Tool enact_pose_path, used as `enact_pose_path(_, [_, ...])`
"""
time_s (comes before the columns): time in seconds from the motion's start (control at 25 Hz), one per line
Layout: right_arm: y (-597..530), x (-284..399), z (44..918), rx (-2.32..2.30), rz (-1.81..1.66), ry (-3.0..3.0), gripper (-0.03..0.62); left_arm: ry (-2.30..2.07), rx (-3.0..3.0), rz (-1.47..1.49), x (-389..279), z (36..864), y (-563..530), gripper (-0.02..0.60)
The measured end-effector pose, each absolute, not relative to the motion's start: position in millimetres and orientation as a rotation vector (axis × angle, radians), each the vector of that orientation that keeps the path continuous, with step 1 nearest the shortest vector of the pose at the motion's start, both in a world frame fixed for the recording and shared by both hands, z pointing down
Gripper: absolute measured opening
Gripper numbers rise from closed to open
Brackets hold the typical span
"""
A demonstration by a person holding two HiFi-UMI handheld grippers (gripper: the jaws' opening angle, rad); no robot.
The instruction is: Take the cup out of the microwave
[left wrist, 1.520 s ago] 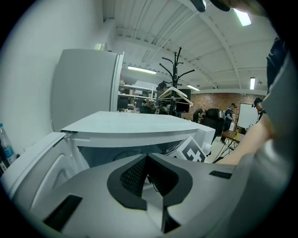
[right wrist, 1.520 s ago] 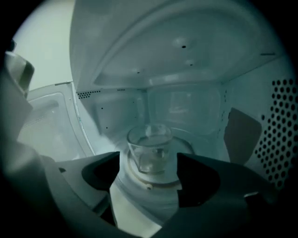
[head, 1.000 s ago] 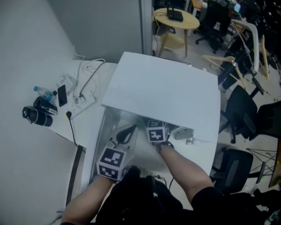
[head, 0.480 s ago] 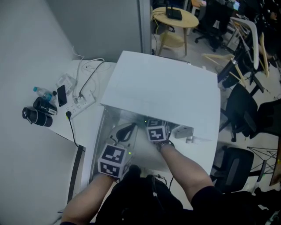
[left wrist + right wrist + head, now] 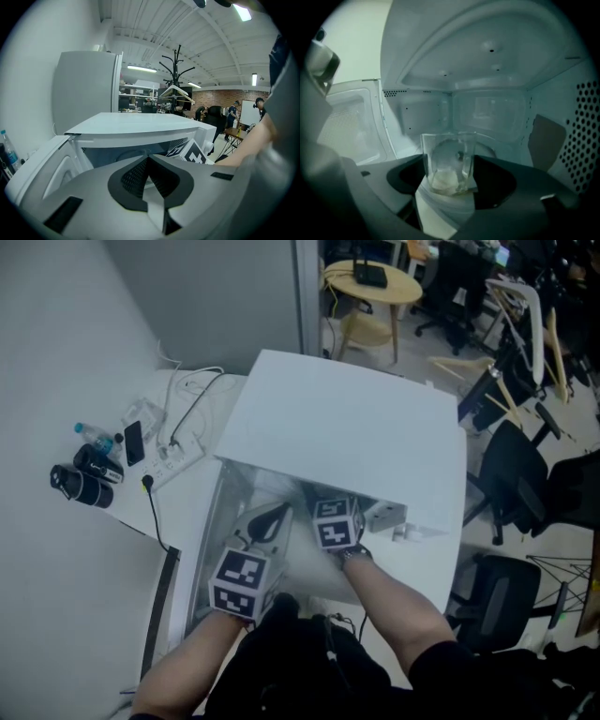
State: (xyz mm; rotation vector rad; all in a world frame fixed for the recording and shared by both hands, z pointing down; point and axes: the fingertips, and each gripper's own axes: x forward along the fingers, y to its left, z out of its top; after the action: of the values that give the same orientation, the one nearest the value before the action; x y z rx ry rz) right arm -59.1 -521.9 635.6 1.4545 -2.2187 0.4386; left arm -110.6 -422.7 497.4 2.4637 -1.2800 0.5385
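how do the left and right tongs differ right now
The left tongs are shut on nothing; the right tongs have just been closing and now grip a clear glass cup between them. The left tongs sit outside the microwave, in front of its opening; the right tongs reach inside its cavity. Both face the microwave's open front.

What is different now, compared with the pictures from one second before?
The right hand-held gripper has just been closing its jaws, which now grip the clear cup inside the microwave. The left hand-held gripper, shut and empty, and the microwave stayed as they were.
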Motion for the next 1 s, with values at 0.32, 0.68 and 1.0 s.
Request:
enact_pose_path(0.32, [-498,-60,617,1.429,0.424,-2.275,0.336,-1.314,2.468,0.521,-104,489,-403,-0.005])
enact_pose_path(0.68, [-467,-63,600,1.387,0.416,-2.337,0.336,-1.382,2.462,0.491,-101,475,-375,-0.005])
enact_pose_path(1.0, [-443,-65,581,1.350,0.396,-2.400,0.336,-1.460,2.444,0.453,-105,464,-351,-0.006])
